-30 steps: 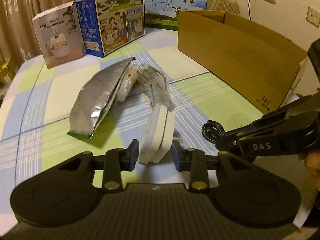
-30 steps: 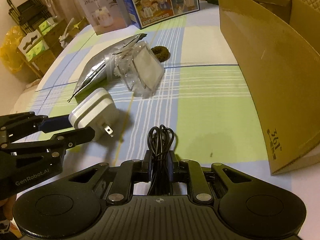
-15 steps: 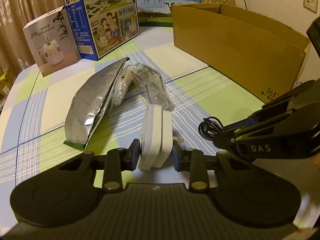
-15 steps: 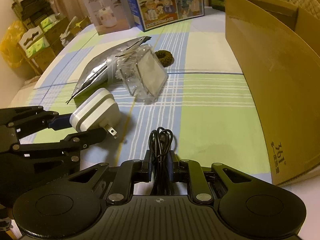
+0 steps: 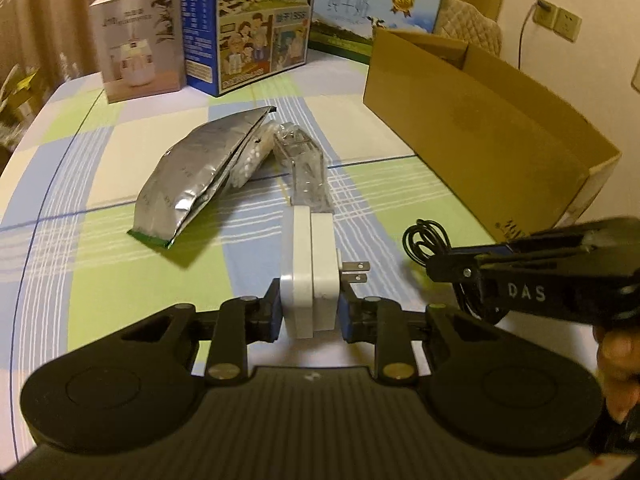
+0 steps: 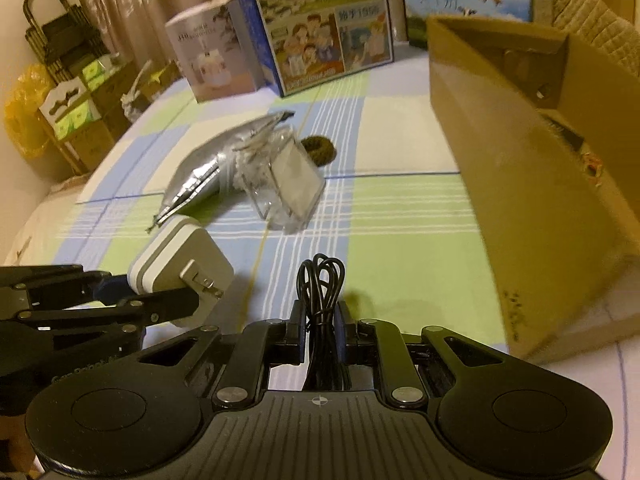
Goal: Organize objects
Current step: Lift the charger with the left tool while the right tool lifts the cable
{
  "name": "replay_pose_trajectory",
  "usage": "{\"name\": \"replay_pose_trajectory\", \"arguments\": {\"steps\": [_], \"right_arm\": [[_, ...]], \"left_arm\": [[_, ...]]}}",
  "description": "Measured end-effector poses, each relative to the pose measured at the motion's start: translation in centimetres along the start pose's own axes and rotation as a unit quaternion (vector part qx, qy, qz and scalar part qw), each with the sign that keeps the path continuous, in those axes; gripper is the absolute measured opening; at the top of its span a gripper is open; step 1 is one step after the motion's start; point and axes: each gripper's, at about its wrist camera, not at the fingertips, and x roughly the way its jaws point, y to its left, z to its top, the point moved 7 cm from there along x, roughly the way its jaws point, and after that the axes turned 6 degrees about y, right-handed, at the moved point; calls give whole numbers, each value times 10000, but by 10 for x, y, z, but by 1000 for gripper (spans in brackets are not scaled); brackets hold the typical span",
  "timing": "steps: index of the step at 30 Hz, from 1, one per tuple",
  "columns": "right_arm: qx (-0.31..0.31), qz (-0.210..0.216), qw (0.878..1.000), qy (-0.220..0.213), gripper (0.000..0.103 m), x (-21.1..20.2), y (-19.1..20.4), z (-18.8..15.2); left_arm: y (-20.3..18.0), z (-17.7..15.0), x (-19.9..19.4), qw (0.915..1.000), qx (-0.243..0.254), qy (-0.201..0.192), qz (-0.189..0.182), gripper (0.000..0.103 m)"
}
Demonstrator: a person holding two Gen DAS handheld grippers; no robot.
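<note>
My left gripper (image 5: 308,312) is shut on a white charger (image 5: 310,276) with its two plug prongs pointing right, held just above the checked tablecloth. In the right wrist view the same charger (image 6: 176,256) sits between the left gripper's fingers (image 6: 172,304) at lower left. My right gripper (image 6: 320,320) is shut on a coiled black cable (image 6: 322,280), whose loop sticks out ahead of the pads. The left wrist view shows that cable (image 5: 424,240) at the right gripper's tips, near the open cardboard box (image 5: 480,140).
On the cloth lie a silver foil pouch (image 5: 192,176), a clear plastic case (image 5: 304,160) and a brown hair tie (image 6: 318,150). Milk cartons (image 5: 256,28) and a humidifier box (image 5: 140,44) stand at the back. The cardboard box wall (image 6: 540,200) rises on the right.
The left jaws have closed onto the white charger, which earlier lay loose between them. Both grippers have risen a little, carrying the charger and the cable off the cloth.
</note>
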Motion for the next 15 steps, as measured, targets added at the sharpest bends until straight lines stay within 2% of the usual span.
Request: {"name": "replay_pose_trajectory", "arguments": {"steps": [6, 15], "right_arm": [[63, 54, 9996, -269, 11, -49, 3, -9], [-43, 94, 9979, -638, 11, -118, 7, -21]], "left_arm": [[-21, -7, -37, 9993, -362, -26, 97, 22], [-58, -19, -92, 9981, -565, -193, 145, 22]]}}
